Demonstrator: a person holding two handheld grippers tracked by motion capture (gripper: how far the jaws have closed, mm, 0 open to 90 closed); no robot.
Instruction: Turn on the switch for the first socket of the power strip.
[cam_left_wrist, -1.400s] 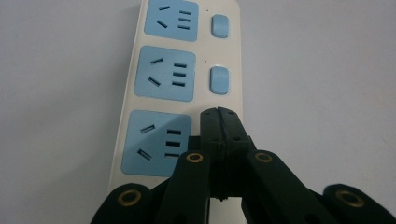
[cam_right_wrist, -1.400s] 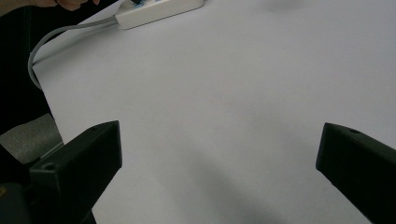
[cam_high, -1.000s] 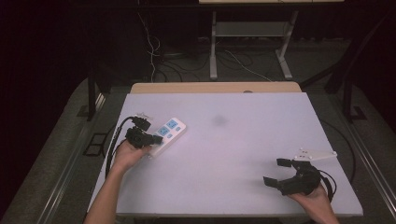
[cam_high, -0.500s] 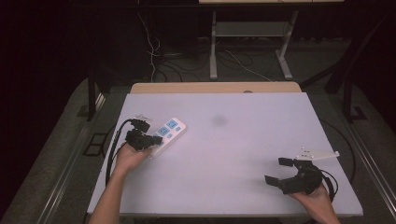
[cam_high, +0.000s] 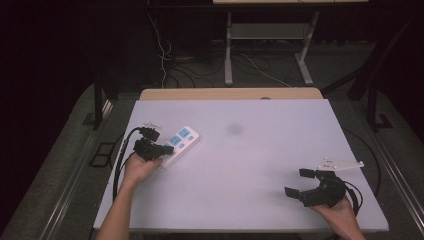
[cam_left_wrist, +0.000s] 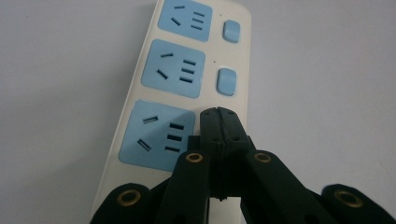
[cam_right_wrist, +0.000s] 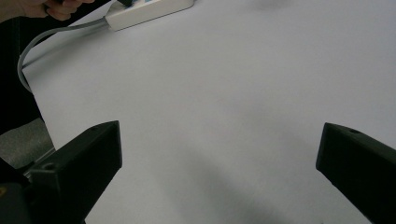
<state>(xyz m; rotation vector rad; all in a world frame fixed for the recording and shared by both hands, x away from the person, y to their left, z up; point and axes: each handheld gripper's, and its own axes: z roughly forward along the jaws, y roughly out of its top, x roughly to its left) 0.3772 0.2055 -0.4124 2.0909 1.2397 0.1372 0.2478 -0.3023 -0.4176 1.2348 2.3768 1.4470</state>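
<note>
At the left of the high view, a white power strip (cam_high: 181, 143) with pale blue sockets lies at a slant on the pale worktop (cam_high: 260, 165), left of its middle. The left tongs (cam_high: 169, 148) sit right at the strip's near end, held in a hand (cam_high: 141, 167) that comes up from the lower left of the frame. In the left gripper view the power strip (cam_left_wrist: 175, 88) runs from the bottom up to the top centre, and the left tongs (cam_left_wrist: 218, 119) are clenched, their two black jaws pressed flat together with nothing between them, the tips over the strip just beside the nearest blue socket (cam_left_wrist: 159, 135), where its switch would sit. The right tongs (cam_high: 303, 184) are at the lower right of the high view, well apart from the strip, over bare worktop. In the right gripper view they are released, their jaws spread wide at the lower corners, and the power strip (cam_right_wrist: 149, 10) shows at the top left.
</note>
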